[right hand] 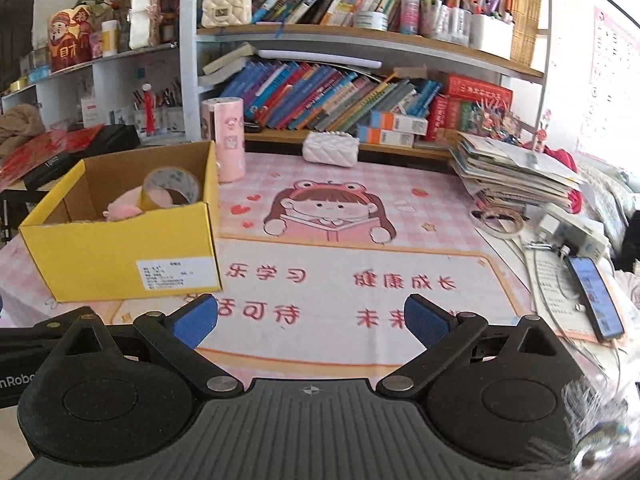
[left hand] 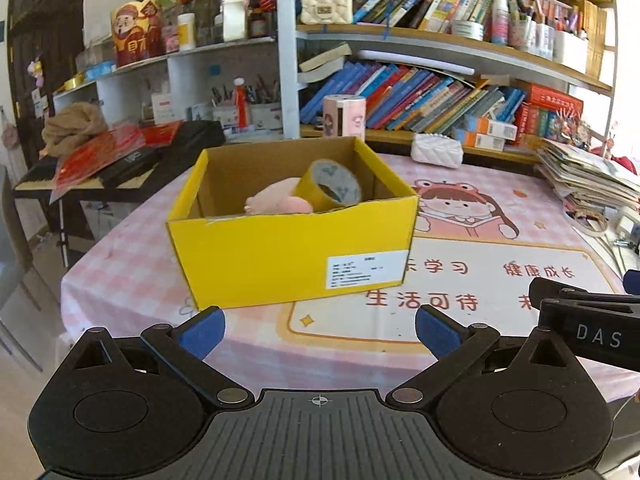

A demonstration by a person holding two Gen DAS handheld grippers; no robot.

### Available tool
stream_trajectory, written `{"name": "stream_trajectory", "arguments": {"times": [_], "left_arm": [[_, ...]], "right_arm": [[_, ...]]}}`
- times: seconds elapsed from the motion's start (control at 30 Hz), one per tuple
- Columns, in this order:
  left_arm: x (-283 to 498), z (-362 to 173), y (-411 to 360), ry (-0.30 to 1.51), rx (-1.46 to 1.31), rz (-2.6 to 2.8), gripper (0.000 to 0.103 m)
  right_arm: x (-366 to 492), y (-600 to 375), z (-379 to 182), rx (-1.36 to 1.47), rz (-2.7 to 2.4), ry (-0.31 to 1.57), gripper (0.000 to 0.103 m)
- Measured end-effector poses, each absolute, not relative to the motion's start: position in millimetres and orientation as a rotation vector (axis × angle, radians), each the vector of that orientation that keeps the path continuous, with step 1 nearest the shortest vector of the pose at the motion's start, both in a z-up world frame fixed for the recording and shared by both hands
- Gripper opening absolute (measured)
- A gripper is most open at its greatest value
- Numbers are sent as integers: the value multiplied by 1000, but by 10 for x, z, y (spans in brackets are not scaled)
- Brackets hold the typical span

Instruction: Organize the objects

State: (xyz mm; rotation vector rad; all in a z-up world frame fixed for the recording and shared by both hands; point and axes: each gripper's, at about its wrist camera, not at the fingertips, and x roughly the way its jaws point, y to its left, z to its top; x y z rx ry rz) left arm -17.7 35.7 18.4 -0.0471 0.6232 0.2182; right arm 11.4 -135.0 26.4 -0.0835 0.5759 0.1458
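A yellow cardboard box [left hand: 280, 256] stands open on the pink tablecloth [left hand: 460, 280]. Inside it lie a roll of yellow tape [left hand: 330, 186] and a pink plush toy [left hand: 276, 200]. My left gripper [left hand: 318, 330] is open and empty, a little in front of the box. In the right wrist view the box [right hand: 120, 248] sits at the left with the tape [right hand: 172, 188] and the plush [right hand: 124, 210] in it. My right gripper [right hand: 310, 320] is open and empty over the tablecloth [right hand: 340, 240], to the right of the box.
A pink cylinder [right hand: 224, 140] and a white quilted purse [right hand: 330, 148] stand at the table's back. A stack of papers [right hand: 516, 172], a tape ring [right hand: 502, 220] and a phone [right hand: 596, 298] lie at the right. Bookshelves [right hand: 360, 80] rise behind. A keyboard [left hand: 80, 172] is at the left.
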Motion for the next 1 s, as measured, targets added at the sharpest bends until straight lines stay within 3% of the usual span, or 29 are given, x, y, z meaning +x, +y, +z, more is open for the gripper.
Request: {"name": "stream_trajectory", "arguments": {"times": [1.0], "left_arm": [[-83,140,186,659,-27,213,102]], "right_arm": [[138,-1568,181,-55,95,649,101]]}}
